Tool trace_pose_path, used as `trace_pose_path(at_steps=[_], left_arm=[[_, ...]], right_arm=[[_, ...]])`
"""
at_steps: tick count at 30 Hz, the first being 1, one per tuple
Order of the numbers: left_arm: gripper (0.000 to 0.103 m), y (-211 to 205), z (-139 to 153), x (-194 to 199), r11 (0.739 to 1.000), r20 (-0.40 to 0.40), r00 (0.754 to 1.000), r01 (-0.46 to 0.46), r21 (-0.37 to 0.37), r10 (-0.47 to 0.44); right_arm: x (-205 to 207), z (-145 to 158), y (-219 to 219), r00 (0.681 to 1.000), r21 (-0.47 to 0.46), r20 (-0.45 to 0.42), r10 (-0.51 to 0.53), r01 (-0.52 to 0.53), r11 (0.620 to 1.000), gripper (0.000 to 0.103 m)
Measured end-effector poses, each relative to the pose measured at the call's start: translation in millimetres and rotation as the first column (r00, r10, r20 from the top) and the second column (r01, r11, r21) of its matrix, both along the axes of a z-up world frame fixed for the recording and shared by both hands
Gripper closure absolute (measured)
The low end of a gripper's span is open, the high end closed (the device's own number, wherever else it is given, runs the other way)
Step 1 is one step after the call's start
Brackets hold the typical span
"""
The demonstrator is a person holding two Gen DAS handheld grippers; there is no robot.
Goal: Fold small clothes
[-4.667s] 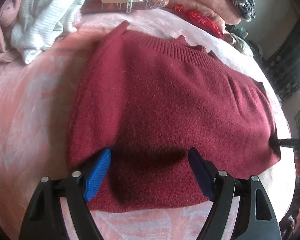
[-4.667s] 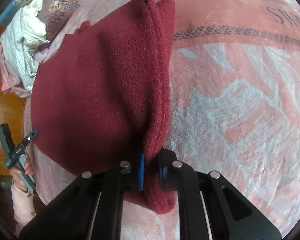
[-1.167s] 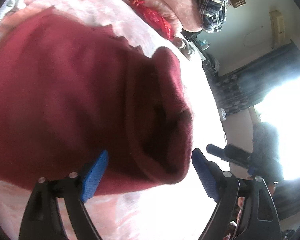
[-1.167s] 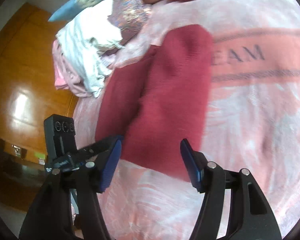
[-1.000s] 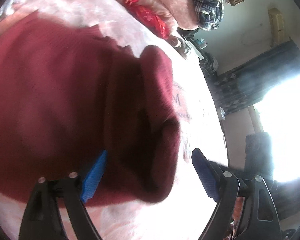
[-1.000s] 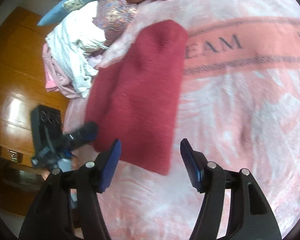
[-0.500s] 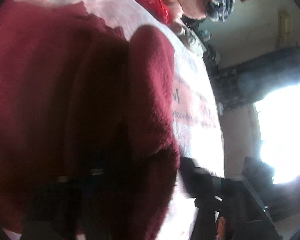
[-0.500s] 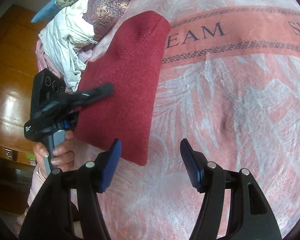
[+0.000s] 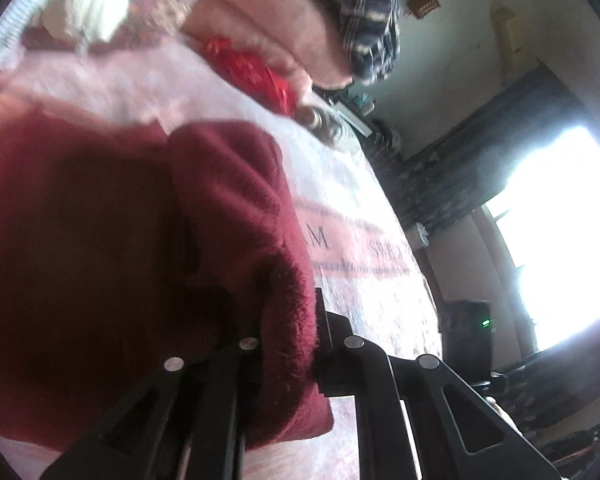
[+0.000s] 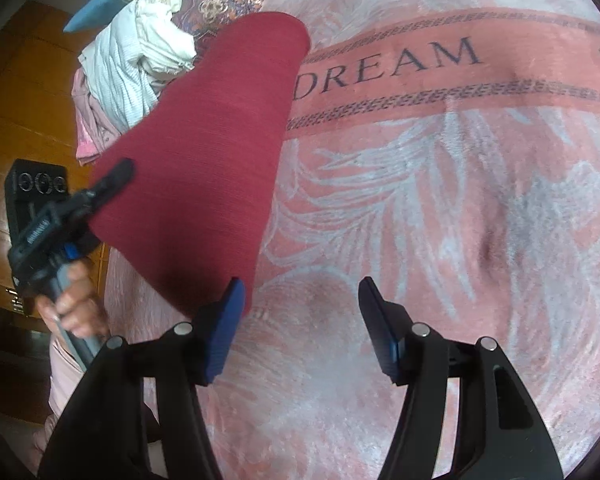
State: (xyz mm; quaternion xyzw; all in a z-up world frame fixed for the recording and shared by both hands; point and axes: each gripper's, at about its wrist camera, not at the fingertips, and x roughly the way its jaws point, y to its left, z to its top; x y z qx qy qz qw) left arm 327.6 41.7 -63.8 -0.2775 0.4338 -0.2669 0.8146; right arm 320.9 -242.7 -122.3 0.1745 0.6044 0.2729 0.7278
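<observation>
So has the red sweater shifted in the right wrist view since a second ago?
Yes. The red sweater now covers none of DREAM on the blanket; a second ago it hid the D. It sits further left of the lettering.

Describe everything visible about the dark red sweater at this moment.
The dark red sweater is a fuzzy knit, folded into a long narrow strip lying on the pink blanket beside the word DREAM. Its far end is rounded; the near end is thick with layers. The left gripper has just been closing and its fingers now pinch that near folded edge. The right gripper hangs open just off the near corner, not gripping it. A pile of light clothes lies beyond it.
</observation>
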Motion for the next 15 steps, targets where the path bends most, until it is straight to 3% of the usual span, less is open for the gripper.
trace_pose_path(at_steps=[5,9,12,15], left_arm=[[0.093,73,15,-21,0.998,0.038,0.998,-0.057,0.030,0.056],[0.093,133,20,-38,0.992,0.049,0.991,-0.126,0.004,0.126],[0.093,168,12,-49,0.989,0.045,0.989,-0.143,0.024,0.142],[0.093,184,-15,-49,0.990,-0.004,0.990,-0.140,0.036,0.140]], right_arm=[[-4,-3,20,0.999,-0.005,0.004,0.048,-0.048,0.999,0.043],[-6,-7,39,0.996,-0.010,0.000,0.084,-0.084,0.996,0.043],[-7,-10,56,0.994,-0.010,-0.008,0.109,-0.109,0.994,0.043],[-8,-9,77,0.990,-0.012,-0.005,0.142,-0.142,0.990,0.043]])
